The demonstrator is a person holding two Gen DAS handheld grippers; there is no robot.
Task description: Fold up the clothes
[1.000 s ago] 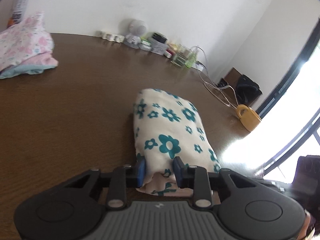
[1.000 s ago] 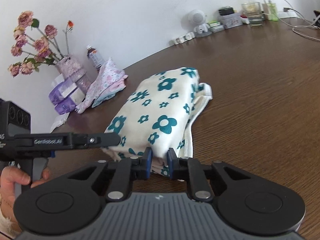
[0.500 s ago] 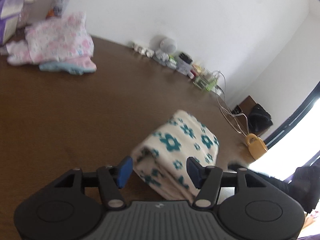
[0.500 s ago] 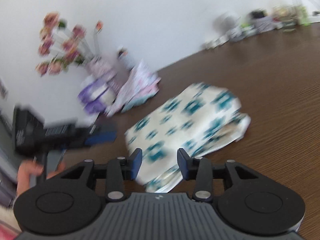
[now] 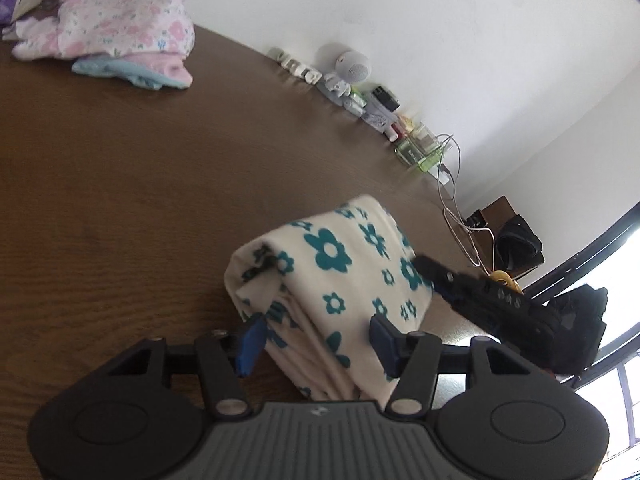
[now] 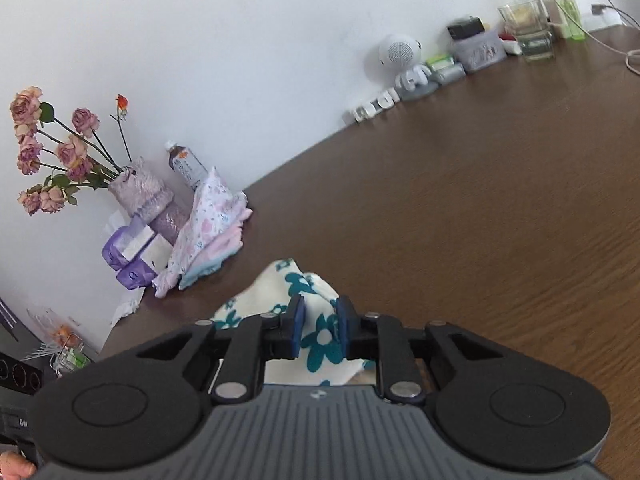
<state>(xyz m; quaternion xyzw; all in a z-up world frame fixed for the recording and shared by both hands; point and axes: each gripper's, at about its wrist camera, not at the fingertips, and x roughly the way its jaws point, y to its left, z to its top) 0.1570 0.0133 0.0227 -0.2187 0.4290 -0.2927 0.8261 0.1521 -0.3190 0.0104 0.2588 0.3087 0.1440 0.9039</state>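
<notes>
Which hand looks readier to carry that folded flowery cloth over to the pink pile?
Probably the right: the right gripper is closing with the flowered cloth pinched between its fingers. The left gripper is also closing, but its fingers only straddle the bundle.

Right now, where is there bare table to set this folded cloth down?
Bare table lies between the cloth, the pink stack and the wall-side clutter. Crowded by the vase and along the wall.

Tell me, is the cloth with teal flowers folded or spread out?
Folded. The flowered cloth sits on the table as a thick compact bundle, with stacked layers showing at its near end.
</notes>
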